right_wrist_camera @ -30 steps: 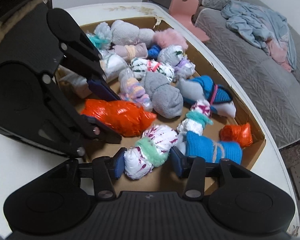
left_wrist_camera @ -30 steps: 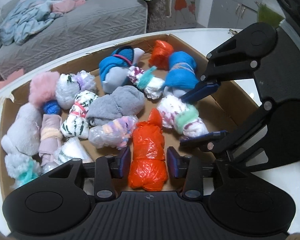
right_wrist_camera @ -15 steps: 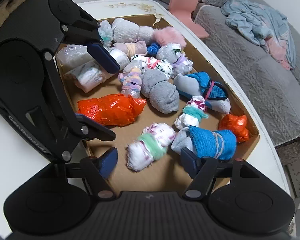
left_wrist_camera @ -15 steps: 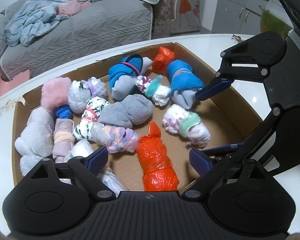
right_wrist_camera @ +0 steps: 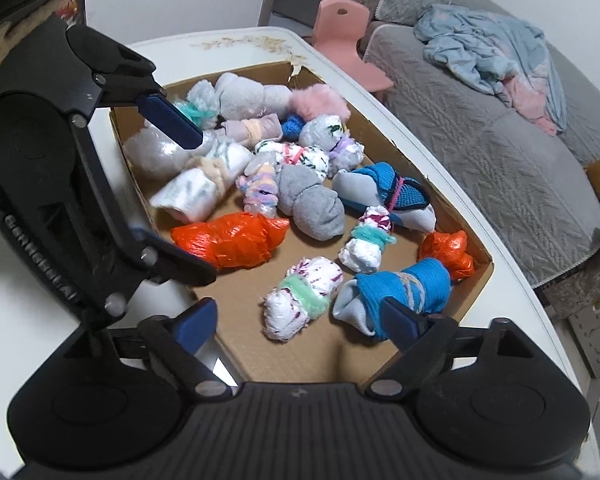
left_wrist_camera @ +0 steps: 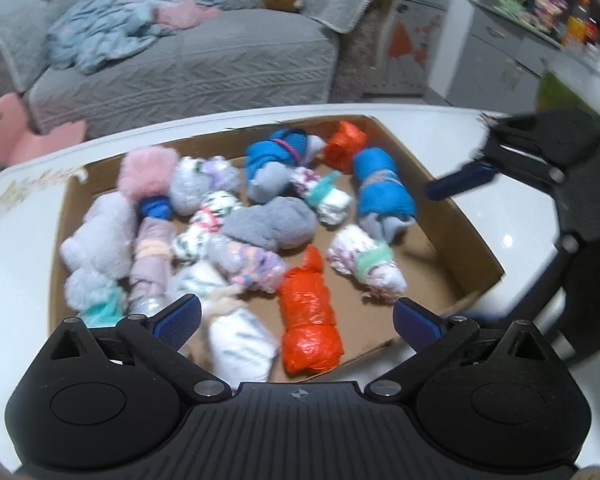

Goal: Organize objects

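Observation:
A shallow cardboard box [left_wrist_camera: 452,216] [right_wrist_camera: 380,136] on a white table holds several rolled sock and bag bundles. My left gripper [left_wrist_camera: 296,318] hovers over the box's near edge. Its jaws are opening wide, and the long orange bundle [left_wrist_camera: 308,328] [right_wrist_camera: 228,240] lies loose below them. My right gripper [right_wrist_camera: 299,320] is also opening. The white-and-purple bundle with a green band [right_wrist_camera: 304,296] [left_wrist_camera: 364,264] rests free on the box floor between its fingers. A blue roll [right_wrist_camera: 404,288] lies against the right fingertip. A grey sock bundle [right_wrist_camera: 312,204] sits mid-box.
The white table [left_wrist_camera: 508,216] surrounds the box. Beyond it stand a grey sofa [left_wrist_camera: 188,64] with heaped clothes, a pink child's chair [right_wrist_camera: 344,32] and a cabinet [left_wrist_camera: 512,60]. A small orange bundle [right_wrist_camera: 446,252] sits in the box's far corner.
Both grippers let go: the left released the orange bundle, the right the green-banded white bundle. Their jaws spread wide and both pulled up and back from the box.

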Motion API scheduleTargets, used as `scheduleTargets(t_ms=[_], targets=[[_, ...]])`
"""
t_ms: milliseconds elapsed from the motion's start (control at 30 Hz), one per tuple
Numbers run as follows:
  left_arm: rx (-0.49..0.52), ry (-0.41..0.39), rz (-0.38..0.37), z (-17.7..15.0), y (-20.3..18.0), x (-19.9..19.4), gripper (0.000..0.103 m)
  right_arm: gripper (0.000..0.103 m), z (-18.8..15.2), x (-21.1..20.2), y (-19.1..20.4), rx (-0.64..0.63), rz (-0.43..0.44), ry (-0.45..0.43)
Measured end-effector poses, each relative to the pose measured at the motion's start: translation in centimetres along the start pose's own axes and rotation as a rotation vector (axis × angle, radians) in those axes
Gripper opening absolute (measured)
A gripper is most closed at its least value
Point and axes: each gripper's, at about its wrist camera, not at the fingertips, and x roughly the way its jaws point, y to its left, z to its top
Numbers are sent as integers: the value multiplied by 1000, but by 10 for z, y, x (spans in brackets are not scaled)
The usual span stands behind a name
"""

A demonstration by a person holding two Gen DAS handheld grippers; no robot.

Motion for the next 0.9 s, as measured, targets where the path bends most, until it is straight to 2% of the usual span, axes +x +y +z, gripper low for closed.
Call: scheduleTargets(t_ms=[67,200,400,533,833,900], targets=[[-32,0,11,0,3,-3,103,99,1,-2,0,16,-7,-6],[-75,-1,24,-2,7,-8,103,102,3,-5,2,73,-31,-6],[-132,-21,71,-6,11,-19,103,102,0,-11,15,193,-55,-14],[-126,-31,119,-9,11,-26,103,102,-4,-15,23,286,-87,-26],[-92,-174,265,-26,5,-61,103,102,-21,-35,23,565,-135,-133],[-81,-207,276,-30,3,-70,103,102,-25,-38,25,604,-136,-150]])
